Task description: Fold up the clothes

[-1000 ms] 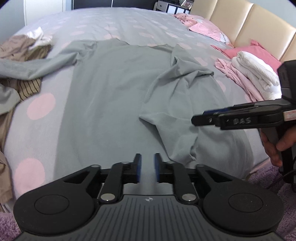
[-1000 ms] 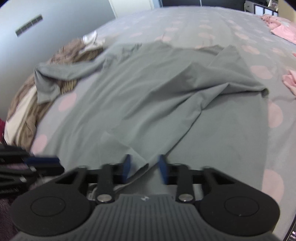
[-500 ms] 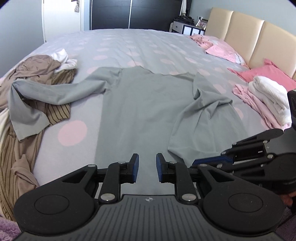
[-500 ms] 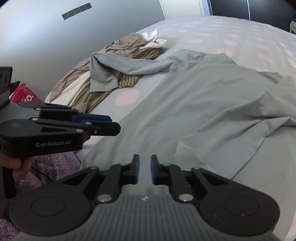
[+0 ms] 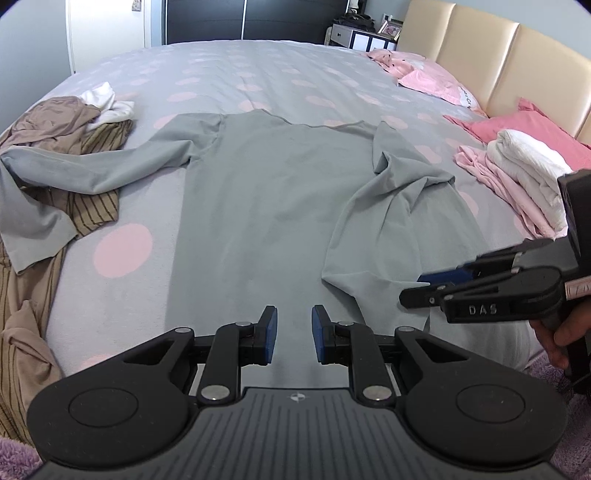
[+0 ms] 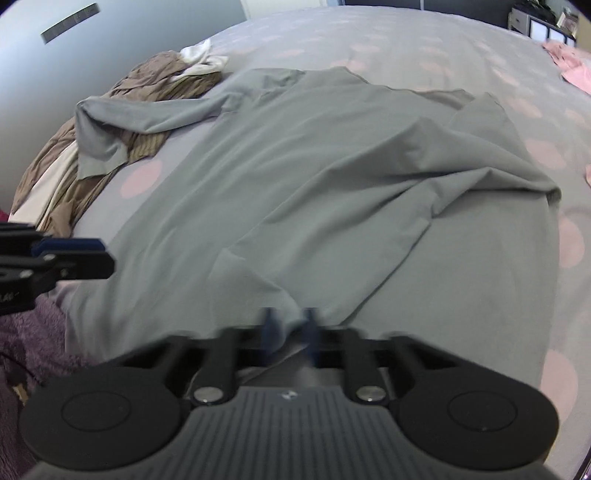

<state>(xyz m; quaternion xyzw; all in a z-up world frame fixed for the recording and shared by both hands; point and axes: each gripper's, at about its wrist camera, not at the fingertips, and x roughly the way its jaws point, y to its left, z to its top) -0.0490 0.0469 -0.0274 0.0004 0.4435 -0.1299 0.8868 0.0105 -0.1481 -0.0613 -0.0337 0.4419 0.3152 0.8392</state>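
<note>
Bed holds grey shirt, one sleeve folded inward.

A wide bed in a grey cover with pale pink dots fills the daylit room, backed by a cream padded headboard. Behind it stand a dark wardrobe, a white door and grey walls; a purple shaggy rug covers the floor.

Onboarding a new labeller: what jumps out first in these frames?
A big grey long-sleeved shirt spread across the middle of the dotted bed, one sleeve folded in over its body. A heap of brown and striped clothes lies at the bed's left edge, pink and white laundry by the headboard. Both grippers hover at the near hem, empty.
</note>
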